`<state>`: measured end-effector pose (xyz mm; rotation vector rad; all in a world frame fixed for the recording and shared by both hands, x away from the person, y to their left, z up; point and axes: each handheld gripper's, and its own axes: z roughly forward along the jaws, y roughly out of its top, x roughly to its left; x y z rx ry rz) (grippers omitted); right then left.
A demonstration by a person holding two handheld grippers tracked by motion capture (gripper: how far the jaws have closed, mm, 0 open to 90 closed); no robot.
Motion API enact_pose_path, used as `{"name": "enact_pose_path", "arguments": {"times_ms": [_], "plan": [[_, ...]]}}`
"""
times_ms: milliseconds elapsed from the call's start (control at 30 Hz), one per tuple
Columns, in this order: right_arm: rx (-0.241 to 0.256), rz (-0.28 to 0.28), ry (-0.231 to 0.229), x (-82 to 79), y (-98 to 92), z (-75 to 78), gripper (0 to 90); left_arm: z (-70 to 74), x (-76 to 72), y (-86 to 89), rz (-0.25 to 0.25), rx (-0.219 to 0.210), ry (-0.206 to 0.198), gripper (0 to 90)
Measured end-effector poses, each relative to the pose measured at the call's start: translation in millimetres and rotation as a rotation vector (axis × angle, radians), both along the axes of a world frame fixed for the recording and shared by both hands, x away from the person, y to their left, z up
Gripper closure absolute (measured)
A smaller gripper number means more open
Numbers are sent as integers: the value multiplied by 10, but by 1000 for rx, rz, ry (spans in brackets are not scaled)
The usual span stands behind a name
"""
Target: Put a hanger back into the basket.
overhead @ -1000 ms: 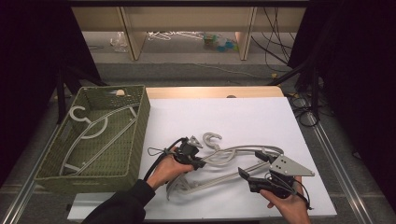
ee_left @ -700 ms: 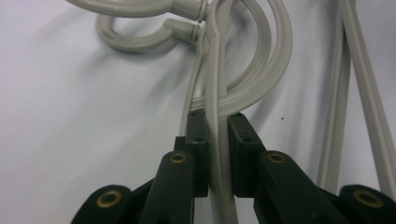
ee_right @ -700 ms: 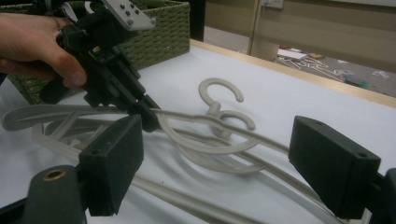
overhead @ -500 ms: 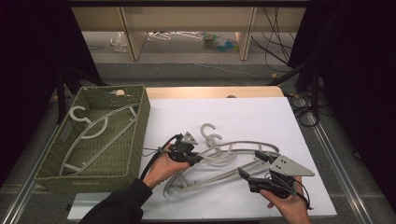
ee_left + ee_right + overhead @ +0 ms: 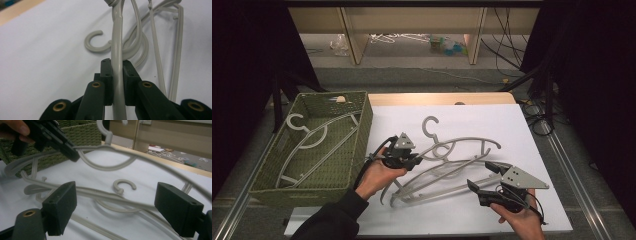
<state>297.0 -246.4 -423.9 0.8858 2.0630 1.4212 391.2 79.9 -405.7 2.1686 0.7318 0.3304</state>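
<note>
The table (image 5: pixel 492 120) has a white top, and a strip of pale wood shows along its far edge. On its left side stands a green woven basket (image 5: pixel 361 122) with one grey hanger (image 5: pixel 312 140) lying inside. Two more grey hangers are on the white surface, near the middle. The left gripper (image 5: pixel 418 159) has its jaws clamped on the upper hanger (image 5: pixel 462 142), on the arm not far from the neck; this hanger seems raised a little from the table, though from above I cannot be sure how much. The lower hanger (image 5: pixel 432 177) lies flat under it, its hook (image 5: pixel 124 186) resting on the white top. The right gripper (image 5: pixel 484 176) is at the right end of the hangers with jaws wide apart, holding nothing. Beyond the table the floor is grey, with wooden shelf legs (image 5: pixel 354 35), some small clutter (image 5: pixel 447 45) and black cables (image 5: pixel 507 40). Both sides of the room are dark.
</note>
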Motion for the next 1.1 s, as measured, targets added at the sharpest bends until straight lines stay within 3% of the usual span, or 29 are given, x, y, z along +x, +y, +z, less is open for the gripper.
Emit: {"name": "enact_pose_path", "arguments": {"times_ms": [100,267,300,633,733,767,800,900,1067,1100], "plan": [[4,3,20,-12,3,6,190,128,8,101,26,-19,-27,812],[2,0,6,-4,2,4,190,231,19,207,59,-56,-41,812],[6,2,22,-13,5,6,191,260,22,236,65,-53,-51,812],[7,1,21,-14,4,6,191,545,12,572,121,-97,-101,812],[5,0,17,-9,4,3,191,598,-1,639,134,-95,-110,812],[1,-3,-3,2,1,-1,191,623,-16,669,146,-114,-112,812],[21,0,3,4,15,-12,191,648,-23,701,147,-117,-118,812],[23,-4,-19,15,15,-17,190,716,-56,792,166,-138,-99,812],[21,-3,-19,18,21,-19,190,843,-41,987,181,-94,-148,812],[22,-5,-18,19,20,-19,190,866,-23,1032,179,-86,-179,812]]}}
